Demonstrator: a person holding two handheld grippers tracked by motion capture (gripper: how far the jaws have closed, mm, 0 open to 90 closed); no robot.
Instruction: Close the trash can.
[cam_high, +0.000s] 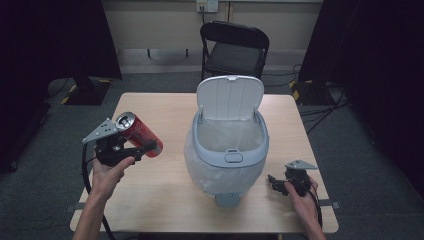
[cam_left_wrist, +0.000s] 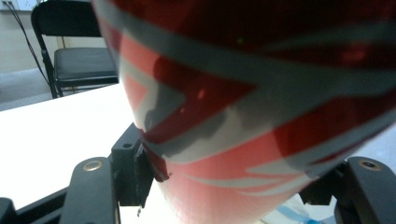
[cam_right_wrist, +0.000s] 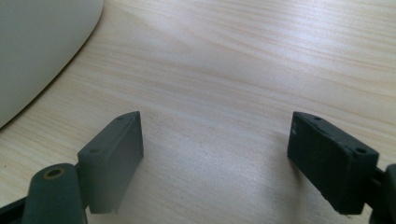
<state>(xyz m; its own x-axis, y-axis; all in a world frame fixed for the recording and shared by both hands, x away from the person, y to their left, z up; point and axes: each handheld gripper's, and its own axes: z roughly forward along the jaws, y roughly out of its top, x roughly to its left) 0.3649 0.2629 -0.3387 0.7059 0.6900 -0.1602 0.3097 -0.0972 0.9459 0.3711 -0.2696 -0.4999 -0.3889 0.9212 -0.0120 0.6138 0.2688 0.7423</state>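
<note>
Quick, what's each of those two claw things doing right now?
Left gripper: closed on a red can, held above the table.
Right gripper: open, holding nothing, low over the table.

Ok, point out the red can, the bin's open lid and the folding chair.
red can (cam_high: 141, 132), high view, on its red side wall.
bin's open lid (cam_high: 229, 97), high view, middle of the raised white flap.
folding chair (cam_high: 235, 59), high view, on its black seat.

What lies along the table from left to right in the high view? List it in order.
left gripper holding the red soda can → white lidded bin with its lid up and a clear liner → right gripper, jaws open and resting on the wooden table.
</note>
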